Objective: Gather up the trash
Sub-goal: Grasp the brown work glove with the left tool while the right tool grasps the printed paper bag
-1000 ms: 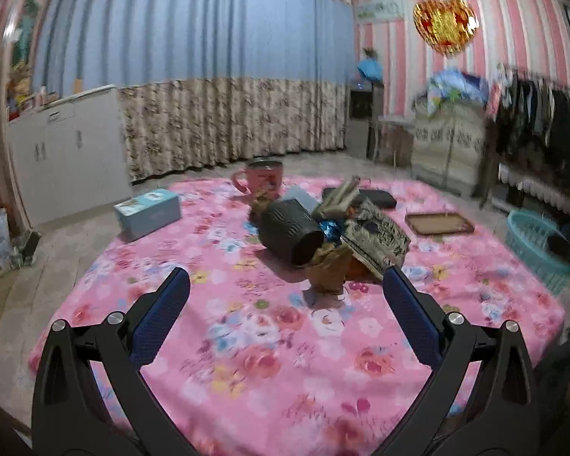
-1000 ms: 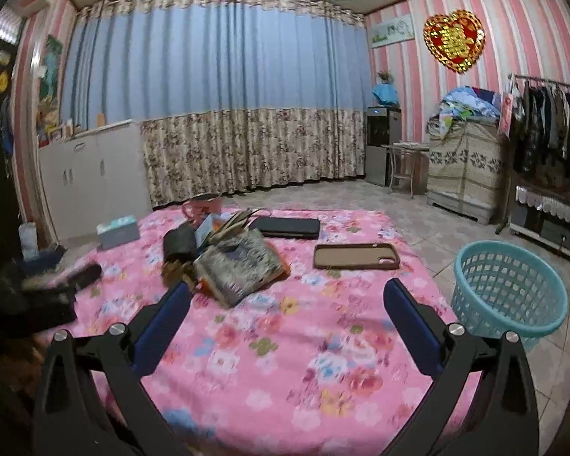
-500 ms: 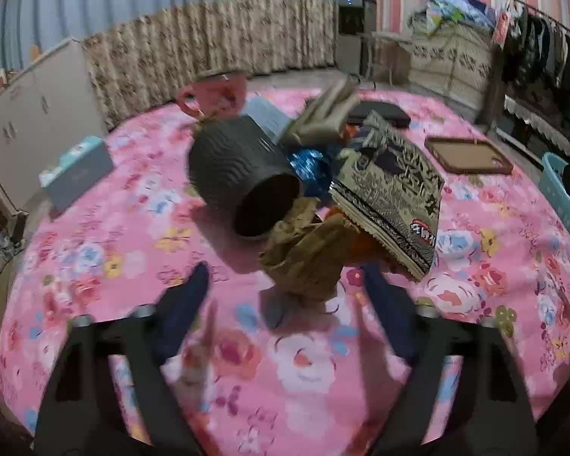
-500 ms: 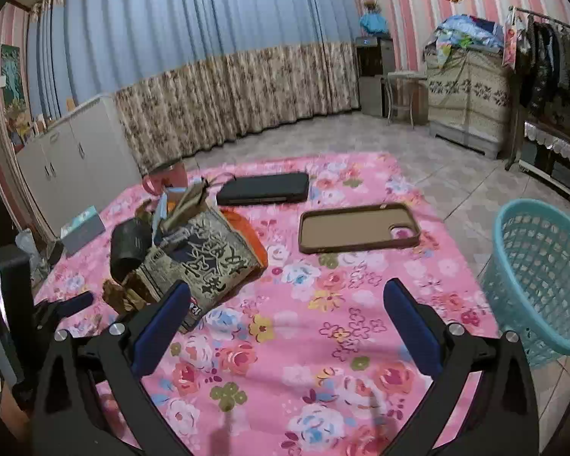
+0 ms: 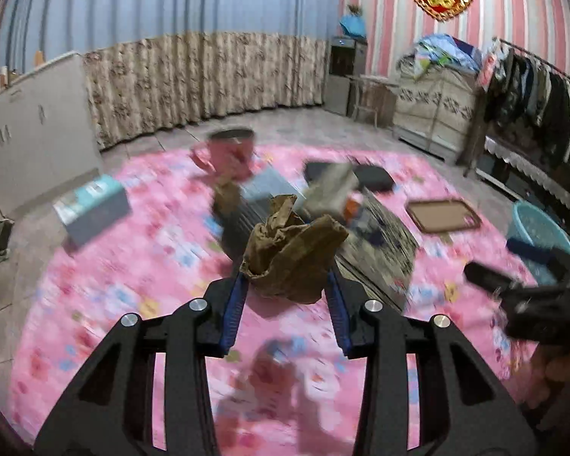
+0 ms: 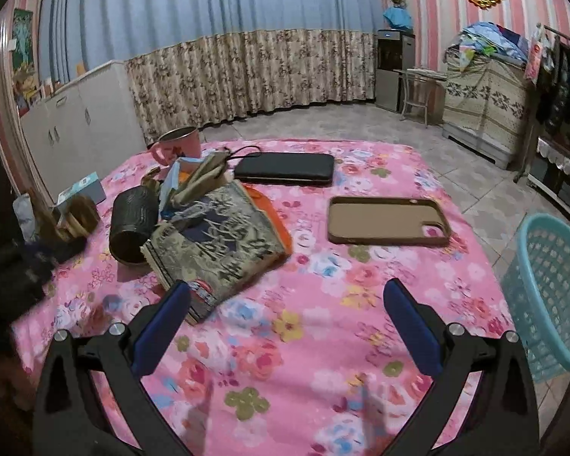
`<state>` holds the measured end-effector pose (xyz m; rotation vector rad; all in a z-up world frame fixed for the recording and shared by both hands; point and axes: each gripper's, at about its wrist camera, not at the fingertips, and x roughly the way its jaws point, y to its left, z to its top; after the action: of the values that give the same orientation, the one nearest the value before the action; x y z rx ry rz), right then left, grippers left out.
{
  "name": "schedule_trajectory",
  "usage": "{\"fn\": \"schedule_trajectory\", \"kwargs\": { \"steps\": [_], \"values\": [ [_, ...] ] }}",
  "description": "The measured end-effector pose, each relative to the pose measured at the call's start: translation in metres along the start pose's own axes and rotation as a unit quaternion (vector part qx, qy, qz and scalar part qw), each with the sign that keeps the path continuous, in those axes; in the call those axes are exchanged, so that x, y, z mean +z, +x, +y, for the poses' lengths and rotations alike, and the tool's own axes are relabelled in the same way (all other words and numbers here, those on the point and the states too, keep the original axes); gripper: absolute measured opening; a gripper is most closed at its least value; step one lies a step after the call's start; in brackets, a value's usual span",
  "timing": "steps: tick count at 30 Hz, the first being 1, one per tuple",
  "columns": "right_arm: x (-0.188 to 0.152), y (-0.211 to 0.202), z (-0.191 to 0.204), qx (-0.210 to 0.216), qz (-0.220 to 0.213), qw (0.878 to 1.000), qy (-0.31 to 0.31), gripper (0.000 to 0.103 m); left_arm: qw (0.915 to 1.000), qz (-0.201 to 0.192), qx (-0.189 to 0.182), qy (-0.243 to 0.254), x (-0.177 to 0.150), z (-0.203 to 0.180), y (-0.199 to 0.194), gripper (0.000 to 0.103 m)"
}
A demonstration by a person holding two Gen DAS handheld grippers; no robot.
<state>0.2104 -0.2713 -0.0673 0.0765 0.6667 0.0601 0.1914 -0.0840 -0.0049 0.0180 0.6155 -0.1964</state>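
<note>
Left claw (image 5: 285,285) closing on crumpled brown paper (image 5: 294,254); blue pads touch both sides, paper lifted above pink floral counter (image 5: 133,266). Right claw (image 6: 285,315) wide open, nothing between its jaws, hovering over counter near patterned book (image 6: 212,243). Black cup (image 6: 133,224) lies on side beside book. Teal basket (image 6: 551,288) stands on floor at counter's right edge.

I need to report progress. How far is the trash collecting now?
Nothing looks collected yet: the visible part of the blue basket shows no trash. In hand: the left gripper is closing on a crumpled brown paper. The right gripper is open above the floral cloth. Left: the pile around the patterned packet.
</note>
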Motion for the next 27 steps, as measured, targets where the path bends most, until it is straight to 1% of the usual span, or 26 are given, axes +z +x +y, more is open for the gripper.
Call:
{"fn": "schedule_trajectory", "kwargs": {
  "steps": [2,4,6,7,8,9,10,11,14,15,16,17,18,19,22,24,25,27],
  "values": [
    [0.005,0.011,0.009,0.013,0.007,1.0,0.002,0.099,0.9999,-0.004,0.006,0.011,0.009,0.007,0.0,0.038],
    [0.009,0.025,0.024,0.016,0.014,1.0,-0.002,0.099,0.9988,-0.006,0.028,0.039,0.015,0.013,0.005,0.038],
    [0.005,0.036,0.04,0.027,0.024,0.999,-0.014,0.099,0.9988,-0.006,0.032,0.035,0.014,0.024,0.007,0.038],
    [0.001,0.04,0.049,0.028,0.027,0.999,-0.023,0.099,0.9993,-0.004,0.031,0.02,0.011,0.031,0.009,0.038],
    [-0.003,0.043,0.057,0.024,0.029,0.999,-0.035,0.099,0.9996,0.002,0.028,0.01,0.008,0.036,0.012,0.038],
    [-0.008,0.049,0.068,0.016,0.032,0.998,-0.052,0.099,0.9996,0.018,0.017,-0.013,0.004,0.044,0.016,0.038],
    [-0.011,0.052,0.075,0.009,0.036,0.997,-0.063,0.099,0.9995,0.022,0.01,-0.021,0.003,0.049,0.018,0.038],
    [-0.011,0.057,0.083,-0.003,0.044,0.996,-0.076,0.099,0.9994,0.022,0.006,-0.025,0.003,0.05,0.018,0.038],
    [-0.007,0.061,0.091,-0.044,0.036,0.994,-0.091,0.099,0.9998,0.016,0.012,-0.006,0.005,0.046,0.019,0.038],
    [-0.005,0.064,0.092,-0.061,0.04,0.993,-0.092,0.099,0.9998,0.018,0.008,-0.009,0.005,0.047,0.02,0.038],
    [-0.005,0.07,0.092,-0.062,0.054,0.992,-0.091,0.099,0.9997,0.019,0.005,-0.012,0.004,0.047,0.02,0.039],
    [-0.005,0.072,0.091,-0.059,0.064,0.992,-0.09,0.095,0.9997,0.02,0.002,-0.016,0.003,0.047,0.02,0.039],
    [-0.005,0.072,0.088,-0.051,0.067,0.993,-0.087,0.076,0.9996,0.022,0.001,-0.016,0.002,0.047,0.02,0.039],
    [-0.006,0.071,0.086,-0.047,0.069,0.993,-0.083,0.066,0.9996,0.023,0.001,-0.015,0.001,0.047,0.02,0.039],
    [-0.007,0.068,0.076,-0.037,0.073,0.994,-0.069,0.043,0.9997,0.023,0.0,-0.011,0.0,0.044,0.018,0.039],
    [-0.007,0.061,0.069,-0.041,0.059,0.996,-0.06,0.023,0.9997,0.02,0.001,-0.011,-0.002,0.044,0.016,0.039],
    [-0.007,0.054,0.063,-0.037,0.05,0.997,-0.05,0.018,0.9998,0.019,0.003,-0.011,-0.003,0.043,0.015,0.039],
    [-0.006,0.039,0.052,-0.016,0.026,0.999,-0.025,0.012,0.9998,0.02,0.005,-0.008,-0.005,0.042,0.015,0.039]
  ]
}}
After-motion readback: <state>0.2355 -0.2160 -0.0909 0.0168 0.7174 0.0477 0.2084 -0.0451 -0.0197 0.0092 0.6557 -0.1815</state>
